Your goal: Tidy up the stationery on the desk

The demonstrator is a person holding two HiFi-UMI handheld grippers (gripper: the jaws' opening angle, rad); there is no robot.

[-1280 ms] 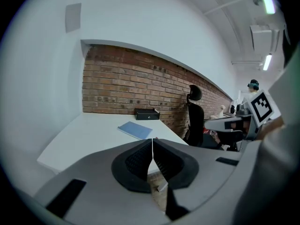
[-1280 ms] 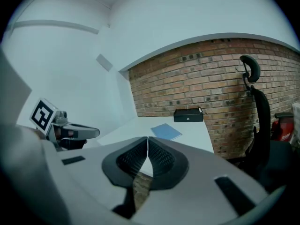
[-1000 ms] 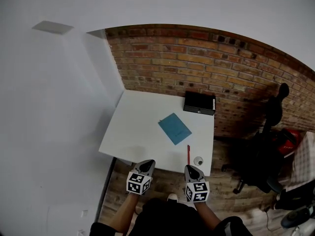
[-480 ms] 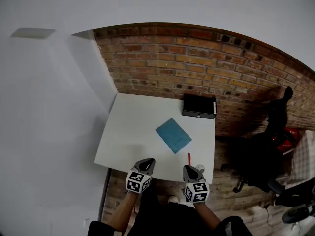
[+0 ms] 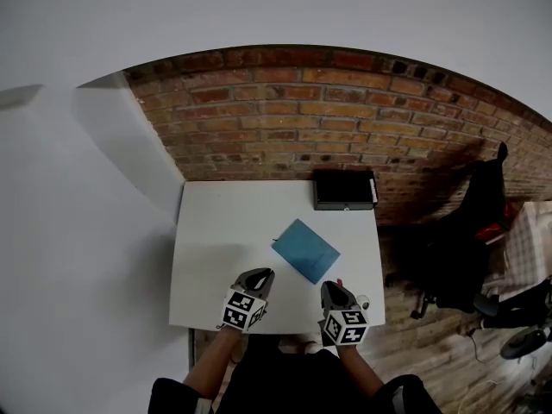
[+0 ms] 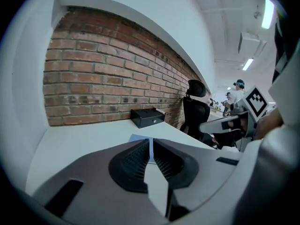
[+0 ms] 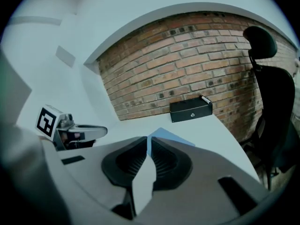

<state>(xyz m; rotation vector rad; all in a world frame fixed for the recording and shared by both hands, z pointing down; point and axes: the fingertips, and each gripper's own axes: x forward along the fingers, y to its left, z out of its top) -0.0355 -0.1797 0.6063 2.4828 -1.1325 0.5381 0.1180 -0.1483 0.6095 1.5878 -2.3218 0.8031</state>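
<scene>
Blue notebook (image 5: pixel 306 250) centre | black box (image 5: pixel 344 190) against brick wall (image 5: pixel 302 110) | chair (image 5: pixel 470 248) right

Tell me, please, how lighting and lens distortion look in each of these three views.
Head view: strong fisheye bows the brick wall into an arc; the desk is evenly lit, the chair sits in shadow. Left gripper view: ceiling lights glare at upper right, corners vignette black. Right gripper view: a bluish cast, the black box sharp, the jaws soft.

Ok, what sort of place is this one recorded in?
Probably an office: a white desk against a brick wall, a black office chair beside it, and ceiling strip lights over people farther back.
</scene>
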